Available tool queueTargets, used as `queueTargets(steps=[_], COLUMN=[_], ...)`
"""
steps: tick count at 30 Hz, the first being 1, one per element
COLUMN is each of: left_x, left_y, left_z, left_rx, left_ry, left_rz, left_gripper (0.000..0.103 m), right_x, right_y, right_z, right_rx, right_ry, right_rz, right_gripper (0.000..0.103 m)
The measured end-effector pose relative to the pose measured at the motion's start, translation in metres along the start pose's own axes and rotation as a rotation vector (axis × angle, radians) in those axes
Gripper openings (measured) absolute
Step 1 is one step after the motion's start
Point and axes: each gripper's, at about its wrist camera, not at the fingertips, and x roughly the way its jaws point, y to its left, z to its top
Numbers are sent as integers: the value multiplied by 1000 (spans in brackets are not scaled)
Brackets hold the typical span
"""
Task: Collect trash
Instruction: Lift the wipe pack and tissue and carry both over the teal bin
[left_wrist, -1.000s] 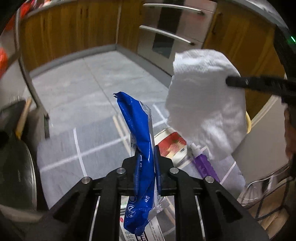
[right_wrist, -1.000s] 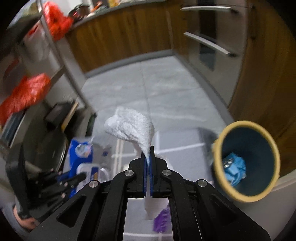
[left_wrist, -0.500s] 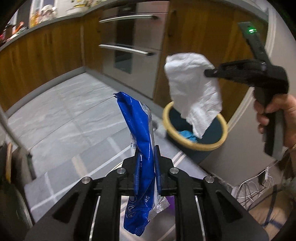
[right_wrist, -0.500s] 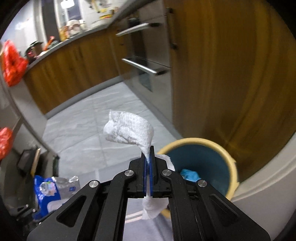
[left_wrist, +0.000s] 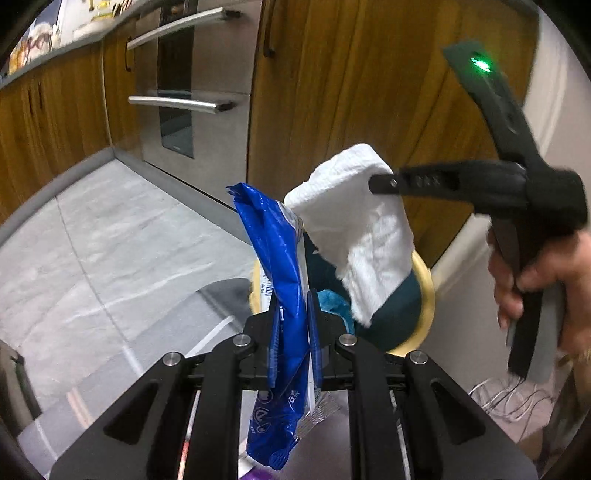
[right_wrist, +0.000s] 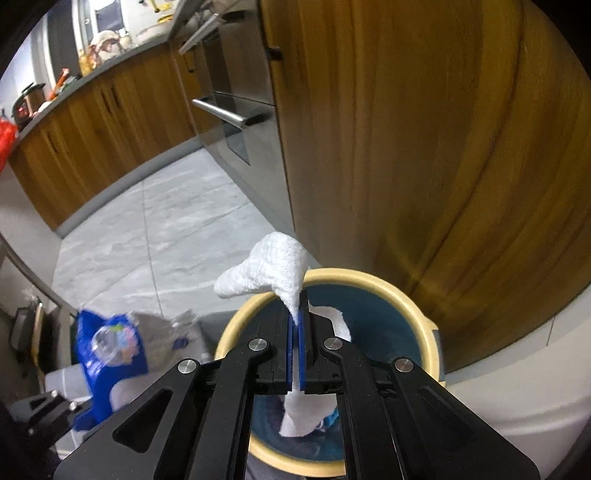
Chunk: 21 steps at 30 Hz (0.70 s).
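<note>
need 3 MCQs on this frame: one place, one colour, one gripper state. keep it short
1. The white paper towel hangs:
A. over the bin
B. on the counter
C. on the floor

2. The bin rim is:
A. red
B. yellow
C. black

3. The left gripper is:
A. open, empty
B. shut on the blue wrapper
C. shut on a cup

Answers:
1 A, the right gripper holds it above the bin's opening.
2 B, pale yellow rim, dark teal inside.
3 B, the blue wrapper stands pinched between its fingers.

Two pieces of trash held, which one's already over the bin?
The white paper towel in the right gripper: it hangs over the bin. The blue wrapper sits off to its side.
</note>
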Motion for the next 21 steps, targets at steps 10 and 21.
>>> queueTargets(steps=[10, 21], left_x=[54, 83], left_y=[-14, -12], left_z=[26, 21], left_rx=[-25, -38], left_ry=[27, 57], left_rz=[-28, -32], left_gripper=[13, 17], right_x=[25, 36], right_y=[-19, -20], right_z=[0, 1], right_rx=[46, 35], right_ry=[41, 70], right_rz=[-14, -24], right_gripper=[3, 4])
